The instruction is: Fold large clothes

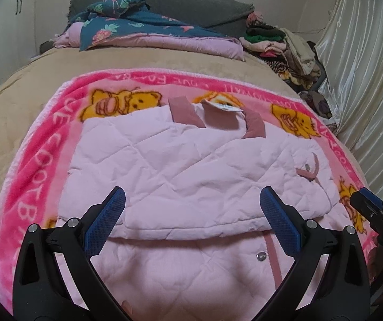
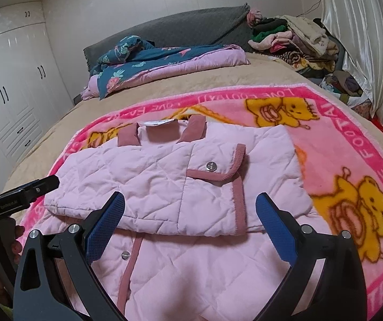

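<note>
From the left wrist the left gripper (image 1: 191, 208) hangs jaws spread wide over the pale pink quilted jacket (image 1: 186, 160) on the pink cartoon-bear fleece blanket (image 1: 31, 165), and from the right wrist the right gripper (image 2: 190, 211) gapes empty too, sleeves seemingly folded in.

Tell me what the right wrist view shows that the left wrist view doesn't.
Only the right wrist view shows the wardrobe doors full on and the sleeve cuff with its snap plainly. Only the left wrist view shows the paper tag at the collar face on. Both show the quilted pink jacket with sleeves folded across, lying on the pink bear blanket, and both grippers open above it: left gripper, right gripper.
</note>
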Available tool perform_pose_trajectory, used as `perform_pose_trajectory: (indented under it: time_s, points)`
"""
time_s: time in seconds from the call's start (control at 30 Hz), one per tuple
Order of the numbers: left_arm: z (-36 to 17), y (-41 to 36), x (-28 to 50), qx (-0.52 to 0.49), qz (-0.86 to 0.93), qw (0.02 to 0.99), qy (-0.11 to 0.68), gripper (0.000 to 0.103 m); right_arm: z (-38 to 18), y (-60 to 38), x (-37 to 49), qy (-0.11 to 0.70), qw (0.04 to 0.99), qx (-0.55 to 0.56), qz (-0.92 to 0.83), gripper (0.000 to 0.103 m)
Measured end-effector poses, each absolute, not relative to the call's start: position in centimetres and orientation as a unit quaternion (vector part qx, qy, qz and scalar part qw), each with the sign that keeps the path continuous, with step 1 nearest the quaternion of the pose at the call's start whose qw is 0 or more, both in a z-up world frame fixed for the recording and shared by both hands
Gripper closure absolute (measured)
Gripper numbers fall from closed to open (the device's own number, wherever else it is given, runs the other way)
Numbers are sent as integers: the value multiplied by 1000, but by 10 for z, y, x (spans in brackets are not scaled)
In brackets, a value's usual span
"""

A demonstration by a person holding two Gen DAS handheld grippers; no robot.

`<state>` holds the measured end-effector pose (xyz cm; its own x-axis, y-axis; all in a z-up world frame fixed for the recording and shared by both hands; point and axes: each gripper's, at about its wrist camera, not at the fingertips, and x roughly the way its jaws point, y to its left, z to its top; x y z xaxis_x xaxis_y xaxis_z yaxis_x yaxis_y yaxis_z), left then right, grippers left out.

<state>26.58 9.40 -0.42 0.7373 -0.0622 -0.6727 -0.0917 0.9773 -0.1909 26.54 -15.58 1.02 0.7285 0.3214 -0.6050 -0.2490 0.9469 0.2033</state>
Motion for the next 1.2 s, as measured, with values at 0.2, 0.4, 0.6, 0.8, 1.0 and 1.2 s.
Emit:
perform_pose_trajectory:
  time_s: [0.2, 0.4, 0.6, 0.8, 1.0, 1.2]
  points:
    - [0, 92, 242, -109, 13, 929, 355, 8, 20, -163, 254, 323, 931, 63, 161, 5]
    - [2, 94, 219, -115, 20, 928, 353, 8, 29, -164, 243, 313, 932, 64, 172, 5]
    - [3, 99, 198, -118, 35, 927, 354, 8, 37, -169, 230, 304, 934, 60, 180, 5]
    - [8, 102, 179, -123, 44, 927, 351, 8, 40, -182, 219, 301, 936, 55, 172, 5]
    - [15, 96, 163, -112, 47, 930, 346, 8, 44, -197, 205, 297, 939, 47, 165, 5]
    - [20, 91, 148, -105, 49, 932, 344, 8, 46, -207, 193, 297, 940, 38, 162, 5]
